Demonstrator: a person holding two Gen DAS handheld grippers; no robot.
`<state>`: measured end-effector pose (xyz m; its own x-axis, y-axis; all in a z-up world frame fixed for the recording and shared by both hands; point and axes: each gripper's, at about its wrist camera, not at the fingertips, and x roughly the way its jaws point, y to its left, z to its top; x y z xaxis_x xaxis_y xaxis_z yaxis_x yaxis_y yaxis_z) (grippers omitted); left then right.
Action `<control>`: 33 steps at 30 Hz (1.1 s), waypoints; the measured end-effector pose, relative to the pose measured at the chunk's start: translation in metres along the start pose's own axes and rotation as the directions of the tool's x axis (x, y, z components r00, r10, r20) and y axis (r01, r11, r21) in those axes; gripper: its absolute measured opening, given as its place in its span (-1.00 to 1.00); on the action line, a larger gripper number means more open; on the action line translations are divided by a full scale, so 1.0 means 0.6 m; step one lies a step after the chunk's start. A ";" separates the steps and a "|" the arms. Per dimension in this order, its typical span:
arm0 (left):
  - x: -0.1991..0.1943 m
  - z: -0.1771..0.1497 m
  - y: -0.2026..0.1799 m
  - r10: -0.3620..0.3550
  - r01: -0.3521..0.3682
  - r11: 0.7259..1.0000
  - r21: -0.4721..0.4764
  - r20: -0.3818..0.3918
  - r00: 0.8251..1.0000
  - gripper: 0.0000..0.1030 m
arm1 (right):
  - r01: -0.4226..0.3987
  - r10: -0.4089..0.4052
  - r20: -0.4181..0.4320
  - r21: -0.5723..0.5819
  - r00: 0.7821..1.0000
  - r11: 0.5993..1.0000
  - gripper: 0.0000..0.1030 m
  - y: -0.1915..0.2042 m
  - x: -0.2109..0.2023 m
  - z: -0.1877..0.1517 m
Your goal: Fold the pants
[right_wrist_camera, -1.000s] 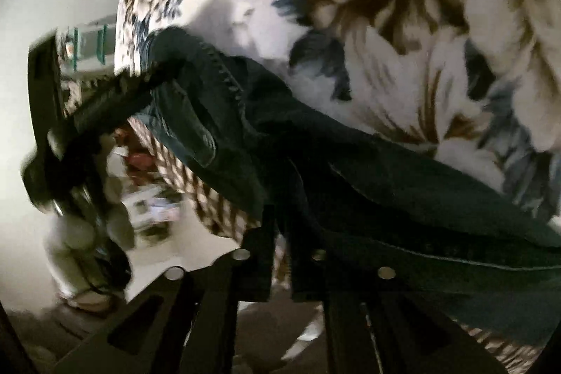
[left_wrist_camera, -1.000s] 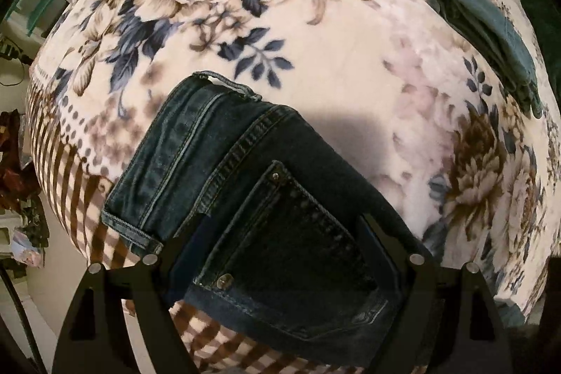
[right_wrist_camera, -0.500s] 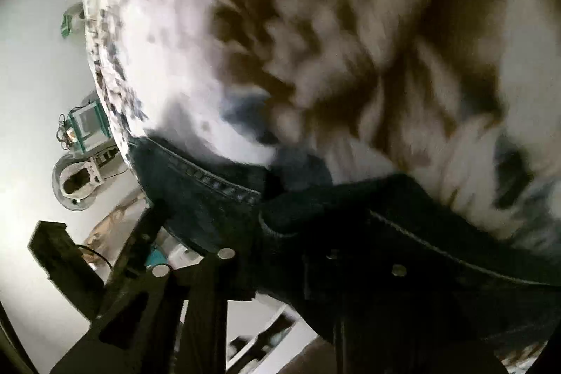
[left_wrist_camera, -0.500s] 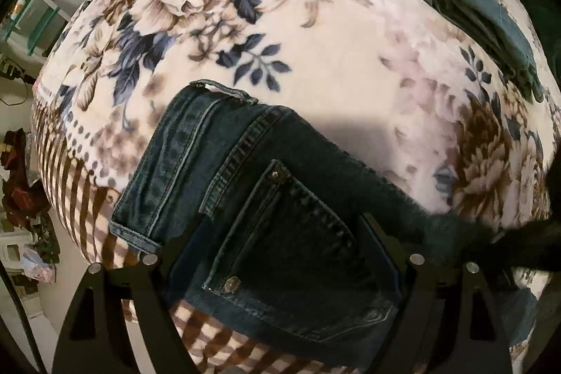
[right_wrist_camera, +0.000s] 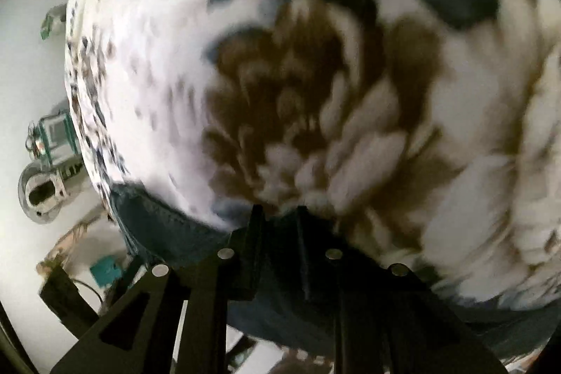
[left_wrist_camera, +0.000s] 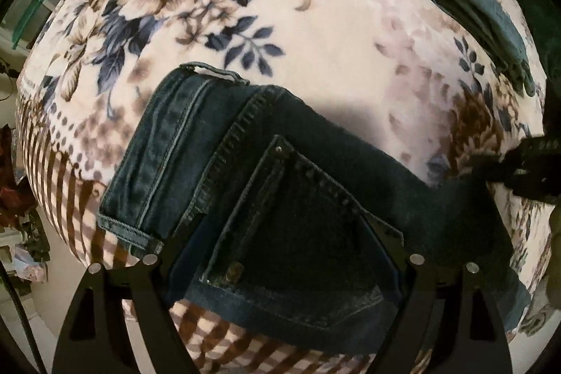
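Spread wide across both views: a floral blanket (left_wrist_camera: 315,34), cream with brown and blue flowers, checked brown along its near edge. Lying on it near that edge, dark jeans (left_wrist_camera: 266,170), already doubled into a compact stack, seat pocket facing up, a hemmed cuff and a belt loop showing at the stack's far left. Judged well along: main folds made, bundle roughly rectangular, with one end running off toward the right and not yet seen squared. Left to do, probably: a last fold or tidy of that right end, then letting go. Far off at the blanket's other side, a lighter blue folded garment (left_wrist_camera: 480,9), apart from the work.

Left gripper (left_wrist_camera: 280,233) spread wide over the pocket area, fingers straddling the denim, pressing or hovering, nothing pinched between them. Right gripper (right_wrist_camera: 277,216) nearly closed, narrow gap between its fingers, dark denim bunched at and under the tips; an actual pinch on the cloth cannot be told through the motion blur.
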<state>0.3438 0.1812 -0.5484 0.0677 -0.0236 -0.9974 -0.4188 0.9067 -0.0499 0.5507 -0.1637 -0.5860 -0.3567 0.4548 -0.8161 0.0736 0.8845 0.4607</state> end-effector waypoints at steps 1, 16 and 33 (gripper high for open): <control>-0.003 -0.002 -0.001 0.003 -0.003 1.000 0.004 0.002 1.000 0.62 | 0.003 -0.003 0.002 -0.028 1.000 1.000 -0.56 0.003 -0.014 0.000; -0.002 -0.019 -0.024 0.042 -0.042 0.998 0.039 0.018 0.999 0.62 | 0.221 -0.224 -0.008 -0.144 0.974 0.965 -0.93 -0.047 -0.039 -0.037; -0.057 -0.164 -0.220 0.002 -0.018 0.965 0.263 0.058 0.998 0.62 | -0.085 -0.221 0.546 0.480 0.808 0.873 0.57 -0.458 -0.301 -0.459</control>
<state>0.3073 0.0209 -0.5127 0.1194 0.0031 -0.9928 -0.1673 0.9858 -0.0171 0.3385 -0.5178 -0.4690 0.2037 0.2289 -0.9519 0.5412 0.7839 0.3043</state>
